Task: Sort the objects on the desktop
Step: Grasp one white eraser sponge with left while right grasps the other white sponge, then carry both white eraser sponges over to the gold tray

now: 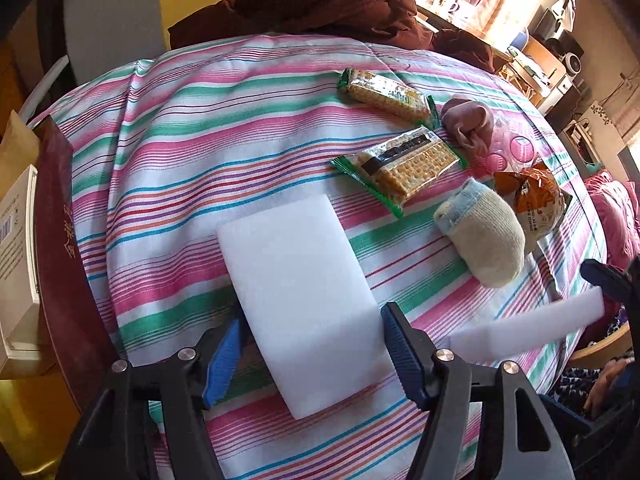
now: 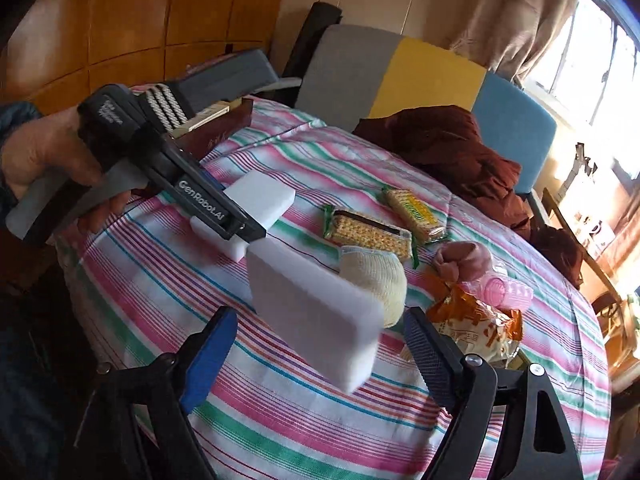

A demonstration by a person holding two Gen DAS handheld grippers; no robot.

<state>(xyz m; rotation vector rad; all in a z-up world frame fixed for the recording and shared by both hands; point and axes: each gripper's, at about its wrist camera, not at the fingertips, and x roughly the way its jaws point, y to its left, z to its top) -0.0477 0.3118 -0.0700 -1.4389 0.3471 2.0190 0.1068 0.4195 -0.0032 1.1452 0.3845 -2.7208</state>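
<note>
A white sponge block [image 1: 292, 272] lies flat on the striped tablecloth [image 1: 168, 168] between the fingers of my left gripper [image 1: 312, 314]. The jaws stand open around it; a strip of cloth shows beside the left pad. The right wrist view shows this gripper [image 2: 248, 232] straddling that sponge [image 2: 264, 194], with a hand [image 2: 44, 152] on its handle. A second white sponge [image 2: 304, 300] sits tilted and blurred between the spread fingers of my right gripper [image 2: 320, 314], touching neither pad. The left wrist view shows it [image 1: 528, 328] beside the right gripper [image 1: 608, 276].
Two cracker packs [image 1: 400, 164] [image 1: 384, 92], a cream sock [image 1: 484, 232], a mauve sock [image 1: 468, 120], pink rollers [image 1: 516, 148] and an orange snack bag [image 1: 532, 196] lie at the right. A dark red book [image 1: 60, 240] and a box [image 1: 16, 256] border the left edge. Brown clothing [image 1: 320, 4] lies behind.
</note>
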